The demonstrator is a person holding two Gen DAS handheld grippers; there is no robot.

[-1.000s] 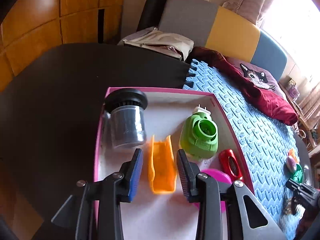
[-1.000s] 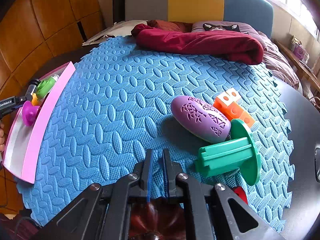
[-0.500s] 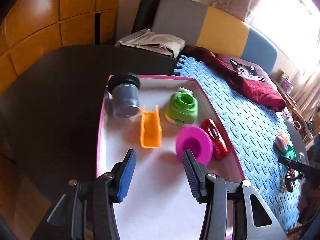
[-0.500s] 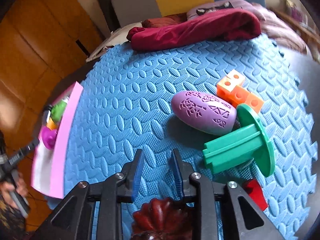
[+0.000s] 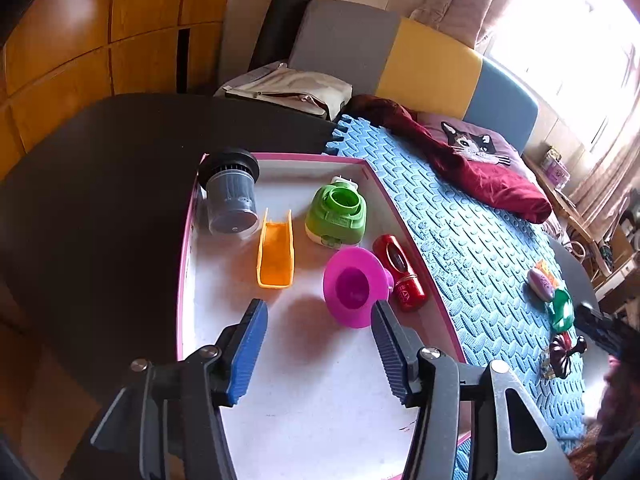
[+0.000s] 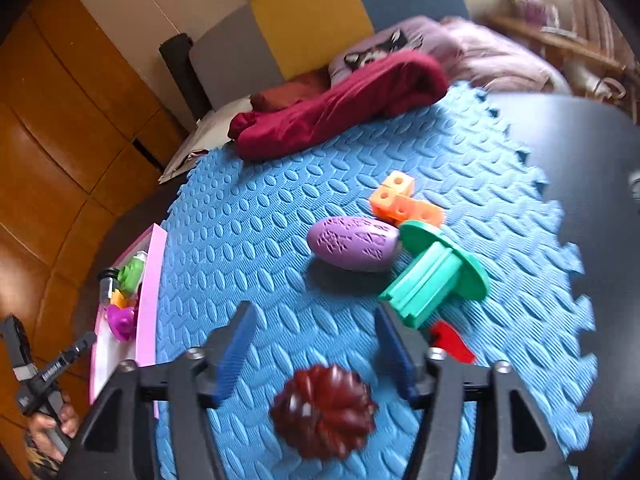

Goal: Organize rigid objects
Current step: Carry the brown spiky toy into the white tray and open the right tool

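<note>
- While the left wrist view looks down into the pink-rimmed tray (image 5: pixel 188 240), left gripper (image 5: pixel 320 344) hangs over its bare white floor, jaws apart, just been opening, nothing between them.
- Magenta funnel (image 5: pixel 354 286) lies just past the fingertips at 1 o'clock, wide mouth facing the camera, touching the red bottle (image 5: pixel 400 270) at its 3 o'clock.
- Orange trough (image 5: pixel 275 254) sits at 11 o'clock of the gripper; green plug-in piece (image 5: pixel 337 213) beyond the funnel at 12; grey filter can (image 5: pixel 232 192) in the tray's far-left corner, tilted.
- Blue foam mat (image 5: pixel 460 232) runs along the tray's right rim; remaining toys clustered far off at 3 o'clock.
- Right wrist view, blurred: right gripper (image 6: pixel 316 354) over the mat, jaws apart, just been opening; dark red fluted mould (image 6: pixel 324 410) lies below them near the gripper body, not pinched.
- Purple egg-shaped toy (image 6: pixel 354 243) at 12 o'clock, touching the green spool (image 6: pixel 434 278) at 1 o'clock; orange blocks (image 6: pixel 404 200) just behind; small red piece (image 6: pixel 452 340) at 3 o'clock by the right finger.
- Tray at 9 o'clock on the mat's edge, a hand (image 6: pixel 52 426) holding the other gripper below it.
</note>
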